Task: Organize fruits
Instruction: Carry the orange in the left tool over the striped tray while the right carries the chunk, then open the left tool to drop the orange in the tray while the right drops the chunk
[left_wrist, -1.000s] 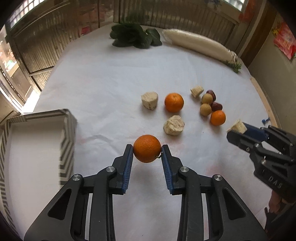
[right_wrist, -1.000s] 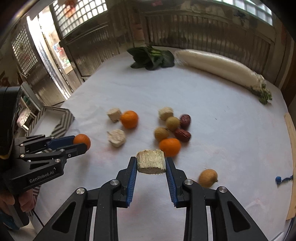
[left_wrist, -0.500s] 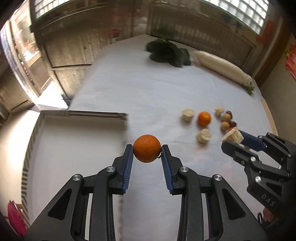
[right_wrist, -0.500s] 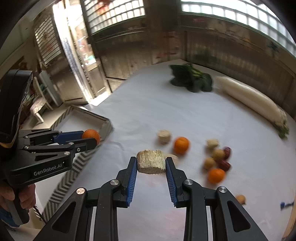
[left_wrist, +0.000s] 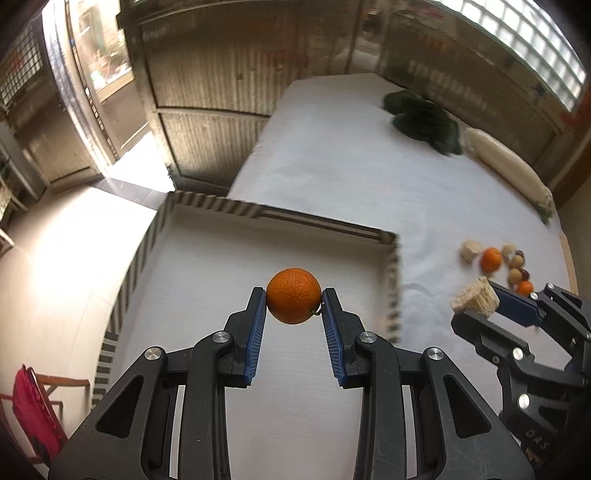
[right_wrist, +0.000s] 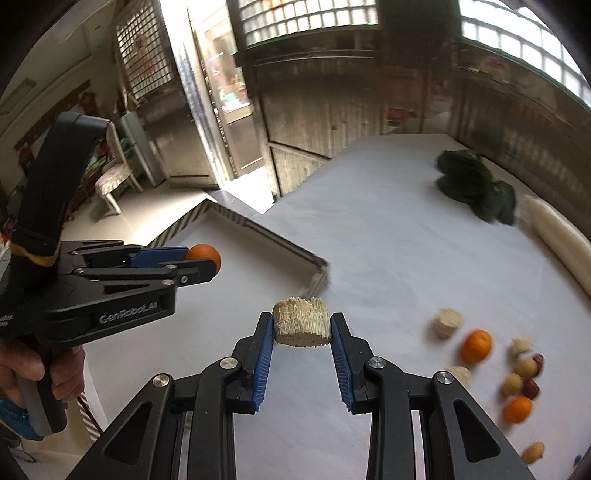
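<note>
My left gripper (left_wrist: 294, 295) is shut on an orange (left_wrist: 293, 295) and holds it in the air over the white inside of a striped-rim tray (left_wrist: 393, 280). In the right wrist view that same left gripper (right_wrist: 207, 264) shows at the left with the orange (right_wrist: 203, 254) at its tips. My right gripper (right_wrist: 301, 326) is shut on a pale fibrous cane chunk (right_wrist: 301, 326), above the white table just right of the tray's corner (right_wrist: 317, 275). The left wrist view shows that chunk (left_wrist: 476, 301) at the right edge.
Loose fruit lies at the table's right: two oranges (right_wrist: 476, 345), brown and dark red small fruits (right_wrist: 526, 369), more cane chunks (right_wrist: 447, 323). Leafy greens (right_wrist: 476, 186) and a long white radish (right_wrist: 557, 240) lie at the back. A hand (right_wrist: 22, 373) grips the left tool.
Both grippers have swung left from over the fruit pile toward the tray, each keeping its load. The left now hangs over the tray's inside; the fruit pile has slid to the right edge.
</note>
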